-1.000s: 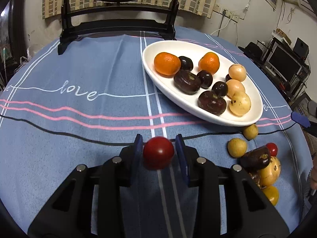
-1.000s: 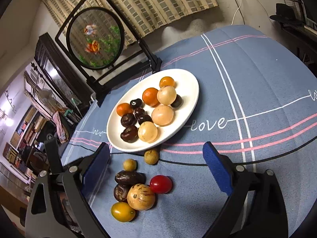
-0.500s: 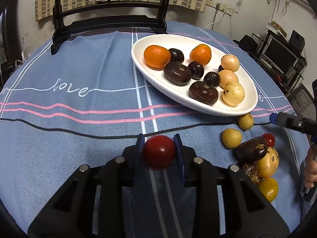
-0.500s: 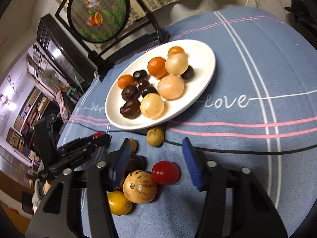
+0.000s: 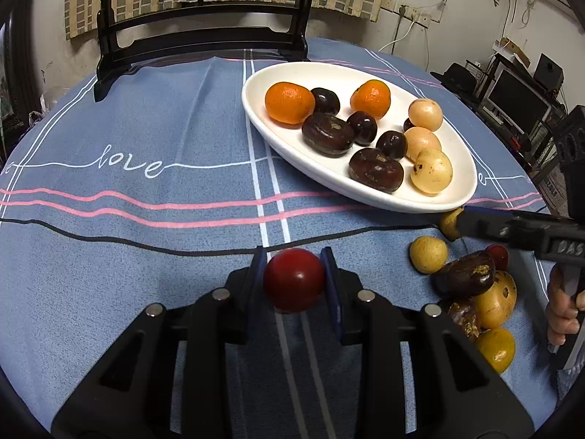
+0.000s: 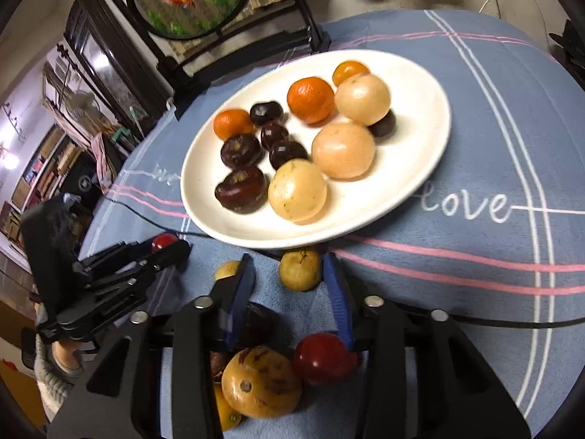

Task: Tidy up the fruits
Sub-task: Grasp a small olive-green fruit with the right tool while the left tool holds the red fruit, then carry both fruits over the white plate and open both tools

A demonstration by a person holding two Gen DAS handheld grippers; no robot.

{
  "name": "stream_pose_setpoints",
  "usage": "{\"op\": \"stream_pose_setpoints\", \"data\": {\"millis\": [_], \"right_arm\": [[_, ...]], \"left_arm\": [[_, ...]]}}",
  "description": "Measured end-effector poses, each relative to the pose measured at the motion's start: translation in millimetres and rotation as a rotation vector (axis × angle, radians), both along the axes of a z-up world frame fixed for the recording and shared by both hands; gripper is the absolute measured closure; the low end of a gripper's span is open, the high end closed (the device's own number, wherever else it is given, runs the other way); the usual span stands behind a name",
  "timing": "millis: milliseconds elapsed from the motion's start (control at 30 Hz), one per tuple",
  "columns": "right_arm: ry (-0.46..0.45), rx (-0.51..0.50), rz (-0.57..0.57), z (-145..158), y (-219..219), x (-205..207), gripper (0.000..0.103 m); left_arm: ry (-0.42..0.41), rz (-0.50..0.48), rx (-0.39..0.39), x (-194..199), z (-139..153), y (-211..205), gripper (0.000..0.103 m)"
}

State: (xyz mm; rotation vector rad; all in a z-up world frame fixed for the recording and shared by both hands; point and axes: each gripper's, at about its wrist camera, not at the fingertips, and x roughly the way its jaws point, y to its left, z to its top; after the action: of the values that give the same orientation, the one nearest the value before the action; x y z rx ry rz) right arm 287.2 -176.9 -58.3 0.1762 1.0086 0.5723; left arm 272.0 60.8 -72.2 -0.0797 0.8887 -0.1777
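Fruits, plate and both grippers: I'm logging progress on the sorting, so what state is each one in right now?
Left gripper: shut on the red fruit, held above the cloth.
Right gripper: jaws closing around the small yellow-green fruit, pads not yet pressing it.
White plate: flat on the tablecloth, partly filled with orange, dark and pale fruits.
Loose fruit pile: on the cloth beside the plate, not yet sorted.
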Motion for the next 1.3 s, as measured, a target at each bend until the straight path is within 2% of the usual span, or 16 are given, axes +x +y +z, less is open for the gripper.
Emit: {"op": "stream_pose_setpoints", "data": {"millis": [67, 167, 467, 667, 833, 933, 1067, 1233, 1300], "right_arm": [[-0.006, -0.035, 0.0, -4, 4, 1, 0.067], [-0.019, -0.051, -0.012, -6, 2, 0, 0.077], [-0.025, 0.0, -0.011, -1, -13, -10, 0.078], [-0.098, 0.07, -0.033, 26, -34, -29, 0.078], [-0.193, 0.138, -0.073, 60, -48, -37, 0.078], [-0.198, 0.13, -0.081, 68, -44, -21, 0.078], [-0.172, 0.115, -0.07, 69, -25, 11, 0.078], [-0.116, 0.112, -0.038, 54, 10, 50, 0.077], [-0.09, 0.079, -0.064, 46, 16, 62, 0.077]], "left_arm": [[0.001, 0.0, 0.004, 0, 0, 0, 0.072], [0.001, 0.0, -0.005, 0, -1, 1, 0.072], [-0.041, -0.017, -0.003, -8, 6, -4, 0.073], [-0.102, -0.044, -0.014, -19, 30, -16, 0.073], [-0.129, -0.059, -0.014, 4, 54, -30, 0.073], [-0.126, -0.065, -0.015, 27, 59, -39, 0.073], [-0.117, -0.058, -0.014, 43, 51, -43, 0.073], [-0.095, -0.061, -0.005, 60, 41, -42, 0.073], [-0.089, -0.063, -0.013, 65, 40, -40, 0.073]]}}
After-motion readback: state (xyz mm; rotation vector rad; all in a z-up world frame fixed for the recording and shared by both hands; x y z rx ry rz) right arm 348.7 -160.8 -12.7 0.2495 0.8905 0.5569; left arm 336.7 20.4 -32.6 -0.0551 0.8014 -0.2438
